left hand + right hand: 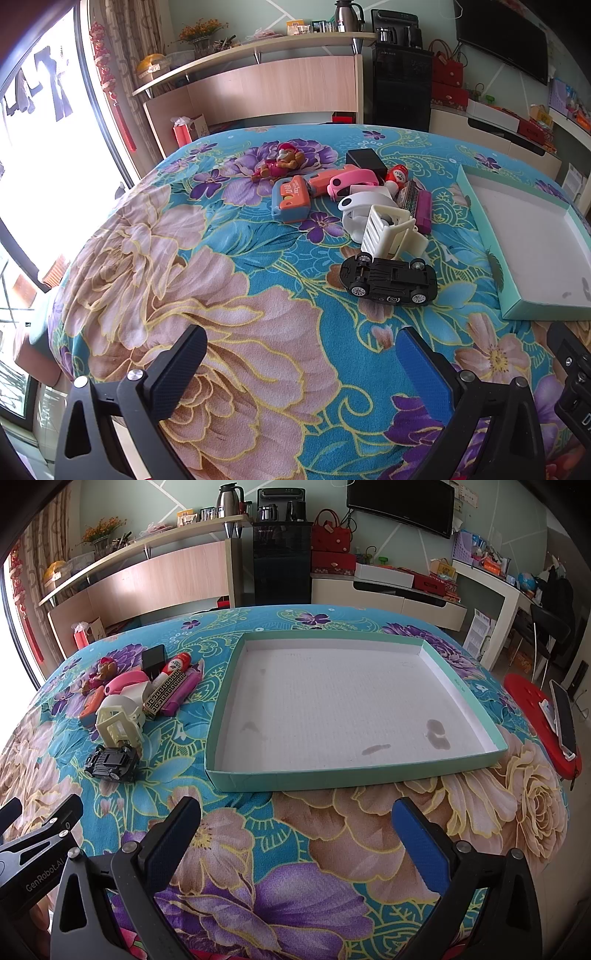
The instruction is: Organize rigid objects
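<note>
Left claw point(301, 349): black angular plastic frame, two fingers faced with blue textured pads point(424, 369), round silver screw heads point(135, 375) at the finger pivots, triangular cut-outs in the side arms.

Right claw point(297, 821): same black frame, blue textured pads point(417, 834), silver screw heads point(129, 847). White lettering "GenRobot.AI" point(46, 874) shows left of that screw, on the left claw's body.

Bright daylight from blown-out window point(33, 155) at left; sharp focus, heavy fisheye warp w/ dark corners.
</note>
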`<state>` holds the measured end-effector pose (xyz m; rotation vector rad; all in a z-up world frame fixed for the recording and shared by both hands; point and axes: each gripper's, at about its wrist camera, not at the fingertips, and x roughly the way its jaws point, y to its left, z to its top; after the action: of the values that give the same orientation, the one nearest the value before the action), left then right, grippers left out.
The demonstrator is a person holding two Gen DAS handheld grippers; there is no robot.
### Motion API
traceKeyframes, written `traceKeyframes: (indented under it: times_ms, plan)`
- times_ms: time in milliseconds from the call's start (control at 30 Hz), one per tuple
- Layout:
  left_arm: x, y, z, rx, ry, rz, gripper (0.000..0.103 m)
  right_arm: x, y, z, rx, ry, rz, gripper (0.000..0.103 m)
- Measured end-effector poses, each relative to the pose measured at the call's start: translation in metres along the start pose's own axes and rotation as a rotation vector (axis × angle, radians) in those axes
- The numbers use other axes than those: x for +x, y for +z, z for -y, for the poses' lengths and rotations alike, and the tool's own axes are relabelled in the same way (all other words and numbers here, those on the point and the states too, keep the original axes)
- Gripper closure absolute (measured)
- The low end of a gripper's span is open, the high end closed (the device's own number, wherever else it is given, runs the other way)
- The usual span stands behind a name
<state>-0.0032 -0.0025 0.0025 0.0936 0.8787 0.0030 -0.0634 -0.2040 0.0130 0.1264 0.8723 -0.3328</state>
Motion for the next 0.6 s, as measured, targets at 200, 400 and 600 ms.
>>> traceKeyframes:
  times_ms: [200,400,600]
  plan:
    - [0.0,0.0,0.0002,0.0,0.0,0.001,0.0,-0.0015,0.0018,0.0006,-0.001,-0.001,0.001,0.0]
    - [-0.0001,0.0,-0.0002,0.001,0.001,-0.001,0.0,-0.0011,0.0012,0.0,-0.002,-0.002,0.001,0.0]
    - [0.0001,-0.0005,-0.0012,0.003,0.001,-0.001,0.0,-0.0013,0.0014,-0.0001,-0.004,-0.002,0.002,0.0]
